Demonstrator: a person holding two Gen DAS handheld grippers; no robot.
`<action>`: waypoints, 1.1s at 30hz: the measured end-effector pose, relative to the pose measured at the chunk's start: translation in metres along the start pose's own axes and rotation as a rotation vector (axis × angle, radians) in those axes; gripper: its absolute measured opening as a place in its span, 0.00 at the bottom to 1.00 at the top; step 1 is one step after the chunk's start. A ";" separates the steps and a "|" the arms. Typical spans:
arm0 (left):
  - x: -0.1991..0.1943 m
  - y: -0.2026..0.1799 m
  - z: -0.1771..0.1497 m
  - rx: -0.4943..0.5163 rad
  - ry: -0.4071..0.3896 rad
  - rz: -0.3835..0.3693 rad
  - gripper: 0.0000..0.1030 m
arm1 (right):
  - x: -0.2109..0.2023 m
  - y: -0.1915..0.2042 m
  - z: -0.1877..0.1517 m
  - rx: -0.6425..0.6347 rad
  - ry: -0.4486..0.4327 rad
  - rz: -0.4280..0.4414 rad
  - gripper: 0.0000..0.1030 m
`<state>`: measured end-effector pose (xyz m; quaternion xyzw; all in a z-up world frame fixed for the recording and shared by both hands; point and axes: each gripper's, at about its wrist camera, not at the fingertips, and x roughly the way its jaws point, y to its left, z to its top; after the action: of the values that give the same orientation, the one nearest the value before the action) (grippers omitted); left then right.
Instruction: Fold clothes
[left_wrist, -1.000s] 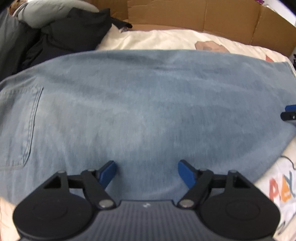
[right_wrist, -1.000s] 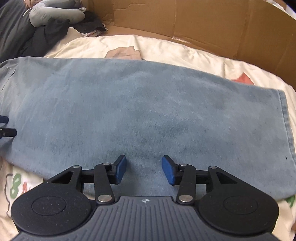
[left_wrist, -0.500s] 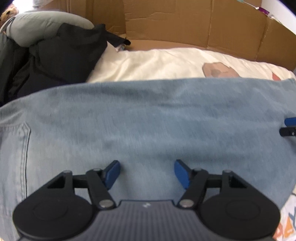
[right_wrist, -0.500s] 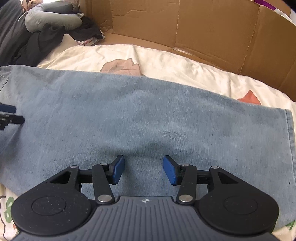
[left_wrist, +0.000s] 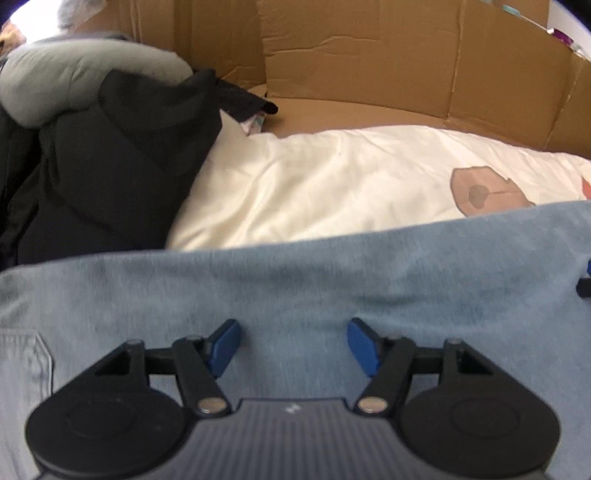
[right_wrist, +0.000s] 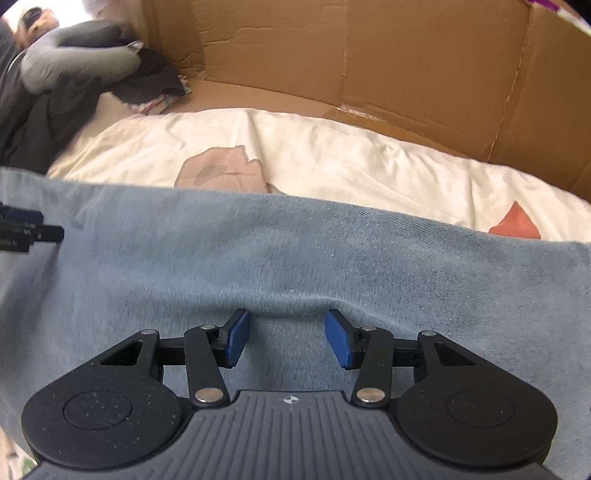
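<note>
The blue jeans (left_wrist: 295, 280) lay spread flat across a cream bedsheet (left_wrist: 332, 177), filling the lower half of both wrist views, with their far edge running roughly straight from side to side. In the left wrist view a stitched back pocket (left_wrist: 22, 365) showed at the lower left of the denim. The left gripper (left_wrist: 293, 343) hung over the cloth with its blue pads (left_wrist: 225, 345) well apart — released, nothing pinched between them, only denim showing in the gap. The right gripper (right_wrist: 288, 338) sat likewise over the fabric, its jaws parted and not clenched on anything; a shallow crease in the denim ran just beyond its fingertips (right_wrist: 338, 338), though whether the pads touched the cloth I could not tell. Each gripper caught the other at the edge of its view: the right gripper's tip at the far right of the left view (left_wrist: 585, 280), the left gripper's tip (right_wrist: 26, 230) at the far left of the right view. Beyond the jeans the sheet bore a brownish printed patch (right_wrist: 221, 170) and an orange one (right_wrist: 515, 223). A cardboard wall (right_wrist: 406, 66) stood behind the bed, and a pile of dark clothing (left_wrist: 110, 166) with a grey padded garment (left_wrist: 74, 85) on top lay at the far left.
</note>
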<state>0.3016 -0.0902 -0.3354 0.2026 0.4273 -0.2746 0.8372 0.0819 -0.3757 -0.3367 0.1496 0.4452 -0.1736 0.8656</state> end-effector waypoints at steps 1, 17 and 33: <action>0.001 0.000 0.001 0.003 -0.006 0.005 0.66 | 0.002 0.001 0.002 -0.007 0.001 -0.001 0.49; 0.016 -0.002 0.031 -0.011 -0.043 0.046 0.70 | 0.035 0.005 0.048 0.016 -0.014 -0.007 0.48; -0.025 -0.045 0.038 -0.035 -0.137 -0.095 0.40 | 0.031 -0.009 0.062 0.108 -0.094 -0.040 0.26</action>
<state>0.2839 -0.1399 -0.2987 0.1482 0.3830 -0.3198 0.8539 0.1397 -0.4143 -0.3282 0.1789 0.3968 -0.2217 0.8726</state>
